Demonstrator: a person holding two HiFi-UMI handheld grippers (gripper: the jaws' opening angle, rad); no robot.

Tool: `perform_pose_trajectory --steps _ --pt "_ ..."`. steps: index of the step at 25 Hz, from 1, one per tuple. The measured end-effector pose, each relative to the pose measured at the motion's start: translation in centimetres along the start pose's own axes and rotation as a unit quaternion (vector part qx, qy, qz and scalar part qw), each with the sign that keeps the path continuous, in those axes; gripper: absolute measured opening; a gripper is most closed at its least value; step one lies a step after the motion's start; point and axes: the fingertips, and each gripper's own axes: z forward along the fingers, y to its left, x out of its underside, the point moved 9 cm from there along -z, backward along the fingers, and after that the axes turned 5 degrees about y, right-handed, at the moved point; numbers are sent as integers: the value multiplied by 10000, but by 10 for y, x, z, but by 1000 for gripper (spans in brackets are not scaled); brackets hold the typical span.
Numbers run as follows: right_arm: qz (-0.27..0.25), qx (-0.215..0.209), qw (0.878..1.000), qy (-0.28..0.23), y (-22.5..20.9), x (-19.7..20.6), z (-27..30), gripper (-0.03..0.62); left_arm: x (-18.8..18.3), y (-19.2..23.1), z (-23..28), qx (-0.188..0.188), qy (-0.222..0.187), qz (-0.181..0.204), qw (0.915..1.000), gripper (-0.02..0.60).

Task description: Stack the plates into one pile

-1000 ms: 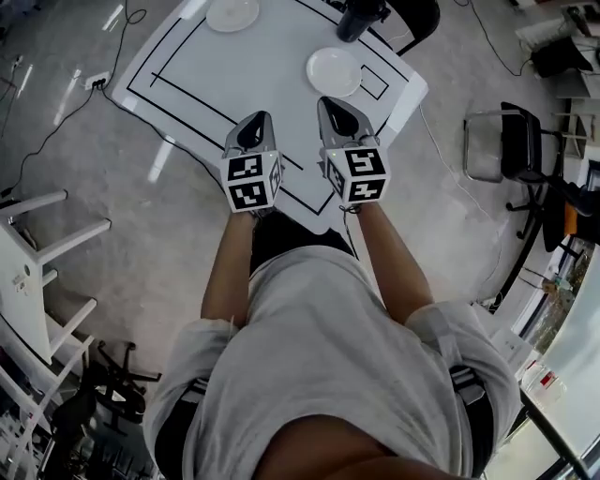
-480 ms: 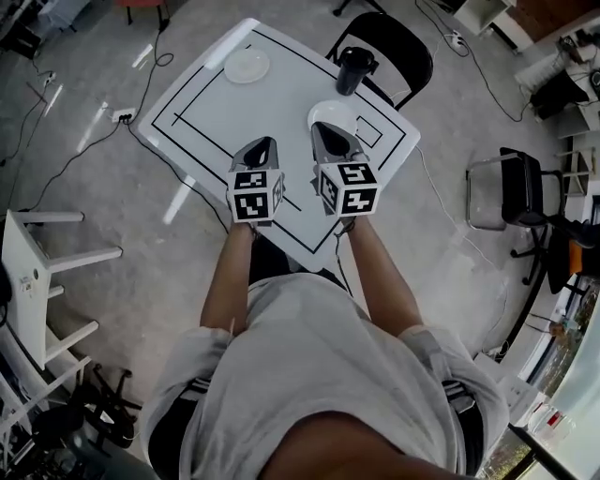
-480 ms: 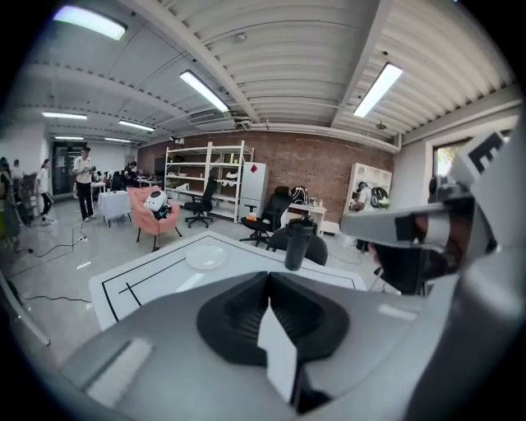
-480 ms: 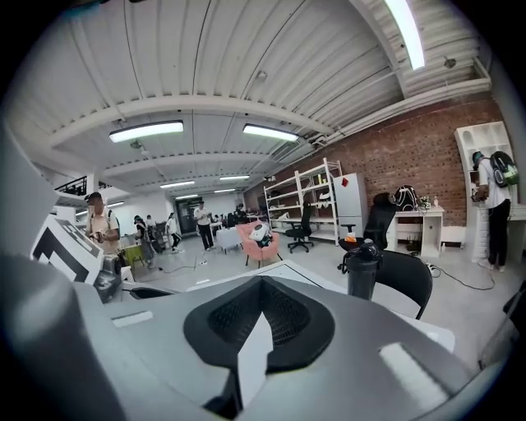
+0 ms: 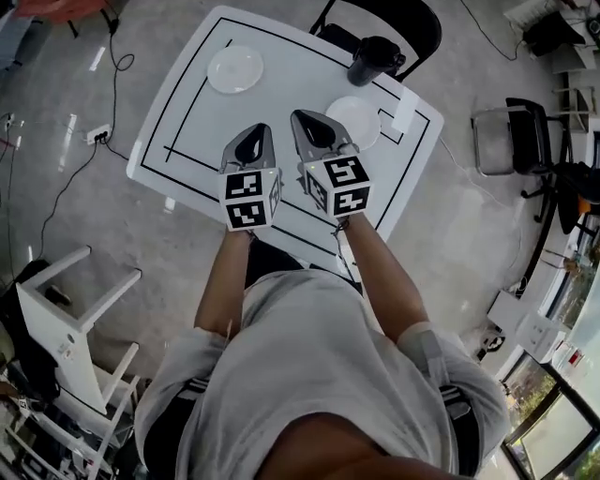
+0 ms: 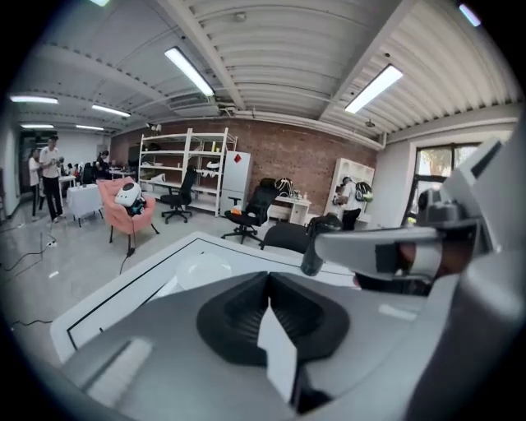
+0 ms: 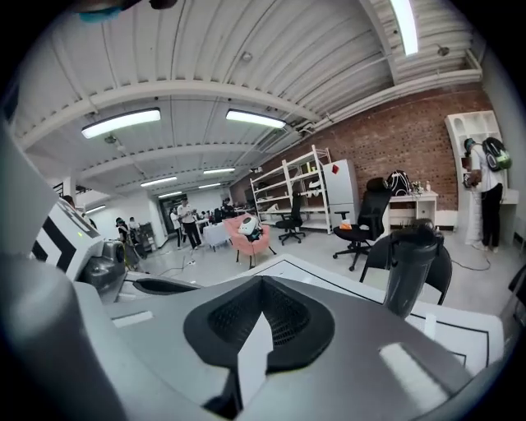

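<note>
— Where the forearms reach out from the grey shirt (image 5: 319, 375), what comes first?

— Two marker cubes, one on each tool. The left cube (image 5: 248, 199) and the right cube (image 5: 339, 185) carry black-and-white square patterns, with no letters that I can read.

— And the claws themselves?

— The left claw (image 5: 259, 129) is clenched, its dark pads meeting with nothing between them; its own view (image 6: 268, 279) shows the same. The right claw (image 5: 302, 120) is clenched on nothing too, as its own view (image 7: 261, 284) confirms. They hang side by side above the near part of the white worktop (image 5: 187, 122), which has black rectangles drawn on it.

— Where are the plates?

— The nearer plate (image 5: 356, 120) lies flat just past the right claw, which partly hides it, near the worktop's right edge. Just beside it lies a small white slip (image 5: 405, 109); whether anything is written on it I cannot tell. The farther plate (image 5: 234, 68) lies flat toward the far left, well apart from the first, and it also shows pale in the left gripper view (image 6: 201, 267).

— Anything beyond?

— A black tumbler (image 5: 373, 59) stands upright at the far edge, with a black chair (image 5: 384, 19) behind it.
</note>
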Motion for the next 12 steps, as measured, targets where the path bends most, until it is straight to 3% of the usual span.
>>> perform_pose_trajectory --steps 5,12 --pt "446 425 9977 298 10 19 46 0 6 46 36 389 431 -9 9983 3" --pt "490 784 9942 557 3 16 103 0 -6 92 78 690 687 83 9952 3"
